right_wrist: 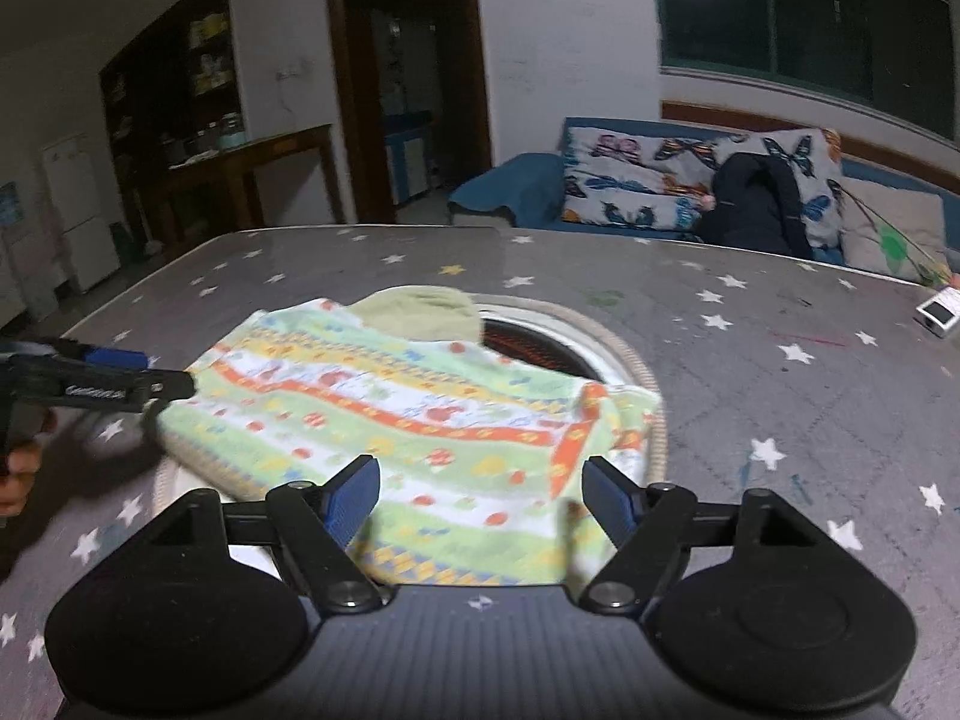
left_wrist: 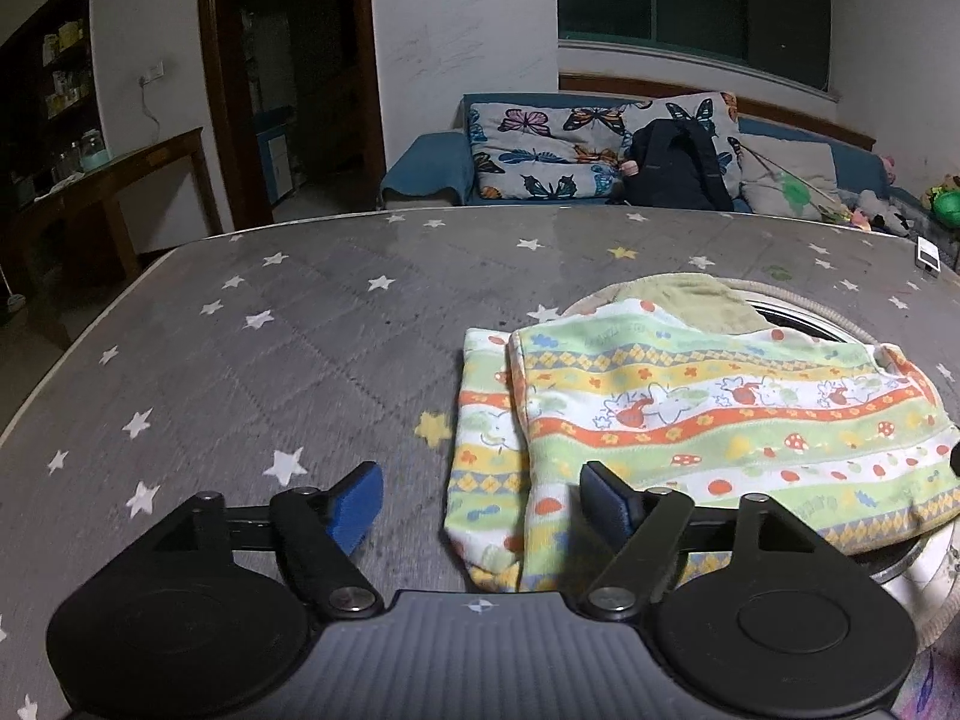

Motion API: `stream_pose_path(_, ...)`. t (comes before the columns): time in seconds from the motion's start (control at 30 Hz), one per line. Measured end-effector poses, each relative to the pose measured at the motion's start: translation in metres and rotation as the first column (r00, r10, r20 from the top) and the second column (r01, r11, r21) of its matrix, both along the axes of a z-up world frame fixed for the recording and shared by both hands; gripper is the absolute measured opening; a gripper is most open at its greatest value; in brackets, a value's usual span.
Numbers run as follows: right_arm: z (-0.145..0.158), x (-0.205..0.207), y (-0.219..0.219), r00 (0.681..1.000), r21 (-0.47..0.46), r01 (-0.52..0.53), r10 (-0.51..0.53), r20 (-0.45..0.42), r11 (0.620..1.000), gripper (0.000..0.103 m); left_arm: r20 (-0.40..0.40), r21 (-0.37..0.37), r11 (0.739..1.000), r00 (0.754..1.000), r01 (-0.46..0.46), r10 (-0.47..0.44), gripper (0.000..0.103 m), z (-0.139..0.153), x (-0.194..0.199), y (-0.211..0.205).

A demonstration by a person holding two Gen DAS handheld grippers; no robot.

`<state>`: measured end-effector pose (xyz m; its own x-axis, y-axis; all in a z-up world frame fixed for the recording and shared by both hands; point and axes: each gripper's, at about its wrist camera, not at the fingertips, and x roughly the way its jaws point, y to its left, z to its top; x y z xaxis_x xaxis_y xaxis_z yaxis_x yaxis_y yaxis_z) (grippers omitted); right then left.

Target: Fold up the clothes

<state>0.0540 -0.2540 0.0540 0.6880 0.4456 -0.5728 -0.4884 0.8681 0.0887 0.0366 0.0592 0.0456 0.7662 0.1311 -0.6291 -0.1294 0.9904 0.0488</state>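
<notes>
A striped children's garment [left_wrist: 690, 414] in green, orange, yellow and white lies partly folded on the grey star-patterned table [left_wrist: 270, 330]. It covers part of a round opening in the table. A plain olive cloth [left_wrist: 702, 300] lies behind it. My left gripper [left_wrist: 480, 501] is open and empty, its jaws over the garment's left end. My right gripper [right_wrist: 480, 498] is open and empty above the garment's [right_wrist: 408, 414] near edge. The left gripper [right_wrist: 126, 381] also shows in the right wrist view at the garment's left side.
The round opening [right_wrist: 540, 348] with a rope-like rim sits in the table's middle. A small white box [right_wrist: 939, 312] lies at the far right. A blue sofa [left_wrist: 432, 174] with butterfly cushions and a dark backpack [left_wrist: 678, 165] stands behind the table.
</notes>
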Motion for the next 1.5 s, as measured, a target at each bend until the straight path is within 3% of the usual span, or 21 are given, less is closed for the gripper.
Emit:
stream_pose_path(0.43, -0.011, -0.020, 0.015, 0.998, -0.042, -0.058, 0.059, 0.003, 0.997, 0.082, -0.001, 0.014, 0.999, 0.999, -0.038, 0.038, 0.102, 0.002, -0.016, -0.002)
stream_pose_path(1.03, -0.021, -0.026, 0.013, 0.998, -0.069, -0.070, 0.070, -0.002, 0.995, 0.090, -0.053, -0.040, 0.997, 0.997, -0.060, 0.057, 0.103, -0.018, -0.034, 0.011)
stream_pose_path(1.5, -0.029, -0.031, 0.023, 0.996, -0.122, -0.083, 0.086, 0.023, 0.989, 0.099, -0.023, -0.039, 0.998, 0.998, -0.052, 0.051, 0.103, -0.020, -0.042, 0.012)
